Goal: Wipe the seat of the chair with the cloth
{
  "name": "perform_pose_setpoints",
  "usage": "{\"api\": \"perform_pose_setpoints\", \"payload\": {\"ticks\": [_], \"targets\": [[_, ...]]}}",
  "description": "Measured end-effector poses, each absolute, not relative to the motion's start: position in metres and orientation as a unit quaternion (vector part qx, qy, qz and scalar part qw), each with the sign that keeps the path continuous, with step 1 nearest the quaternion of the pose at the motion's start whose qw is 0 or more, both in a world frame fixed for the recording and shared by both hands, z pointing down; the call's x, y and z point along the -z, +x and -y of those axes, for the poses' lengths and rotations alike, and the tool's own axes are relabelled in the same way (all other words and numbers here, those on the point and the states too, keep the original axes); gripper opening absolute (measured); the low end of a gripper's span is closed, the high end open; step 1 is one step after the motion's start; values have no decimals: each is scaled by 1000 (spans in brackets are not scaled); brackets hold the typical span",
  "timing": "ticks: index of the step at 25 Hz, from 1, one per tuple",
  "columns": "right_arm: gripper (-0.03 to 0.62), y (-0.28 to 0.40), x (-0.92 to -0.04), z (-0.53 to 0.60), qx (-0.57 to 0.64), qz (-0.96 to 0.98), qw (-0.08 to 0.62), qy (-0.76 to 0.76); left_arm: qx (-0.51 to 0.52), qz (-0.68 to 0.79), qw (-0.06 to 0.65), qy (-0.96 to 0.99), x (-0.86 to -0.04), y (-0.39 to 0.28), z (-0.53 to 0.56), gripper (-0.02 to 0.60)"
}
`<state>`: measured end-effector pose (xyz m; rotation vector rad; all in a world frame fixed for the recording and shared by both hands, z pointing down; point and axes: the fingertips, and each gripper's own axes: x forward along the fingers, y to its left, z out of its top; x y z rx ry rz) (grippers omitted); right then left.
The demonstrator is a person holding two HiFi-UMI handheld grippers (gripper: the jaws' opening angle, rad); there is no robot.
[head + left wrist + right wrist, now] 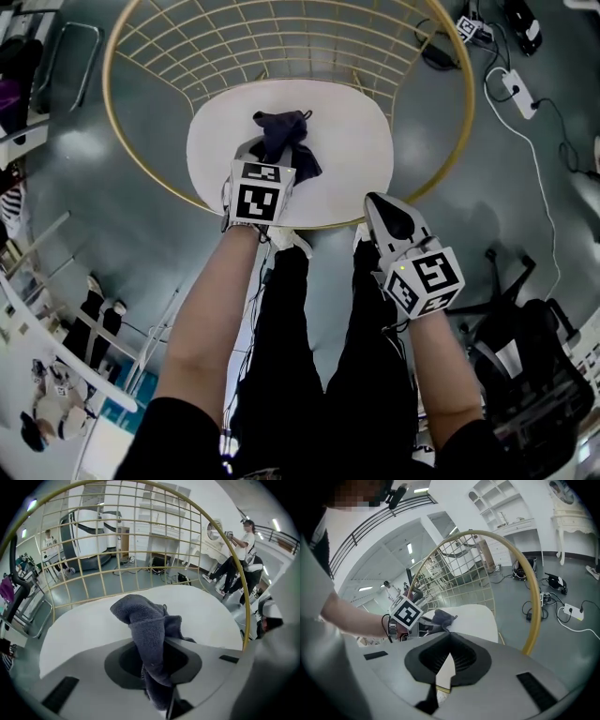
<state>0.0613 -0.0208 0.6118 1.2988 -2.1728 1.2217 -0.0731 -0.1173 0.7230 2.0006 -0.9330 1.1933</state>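
Observation:
The chair's white seat (347, 141) sits inside a gold wire frame (281, 37). A dark blue cloth (286, 136) lies bunched on the seat's middle, its near end pinched in my left gripper (270, 157), which is shut on it. In the left gripper view the cloth (145, 620) rises from between the jaws over the seat (84, 625). My right gripper (380, 208) is shut on nothing, hovering at the seat's front right edge. The right gripper view shows its closed jaws (451, 637), the left gripper's marker cube (408, 613), the cloth (441, 617) and the seat (476, 618).
The gold rim (532, 602) curves close past the right gripper. Cables and power strips (517, 92) lie on the grey floor at the back right. A black office chair (530, 375) stands at the lower right. The person's black-clad legs (309, 356) stand before the seat.

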Motion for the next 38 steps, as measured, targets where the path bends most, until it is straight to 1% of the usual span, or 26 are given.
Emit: {"api": "perform_pose_setpoints", "payload": {"ticks": [5,9,13,18,22,28,38], "targets": [[12,31,-607,32,-422,772,167,444,-457,369,310,748,-719,-115,122,91],[12,12,-604,34,-417,779,171,436,-459,373,292,752,-715,-126,122,89],[12,7,-599,37,-411,784,174,431,-459,390,297,741,-707,-136,120,91],[12,-11,-598,46,-404,791,180,423,-461,407,298,730,-703,-173,124,90],[12,-21,-593,48,-399,797,179,416,-465,412,283,730,-697,-176,123,89],[12,-53,-596,55,-392,805,188,404,-461,437,284,718,-700,-201,126,89],[12,-63,-597,63,-381,808,192,406,-469,449,270,711,-693,-222,120,89]]}}
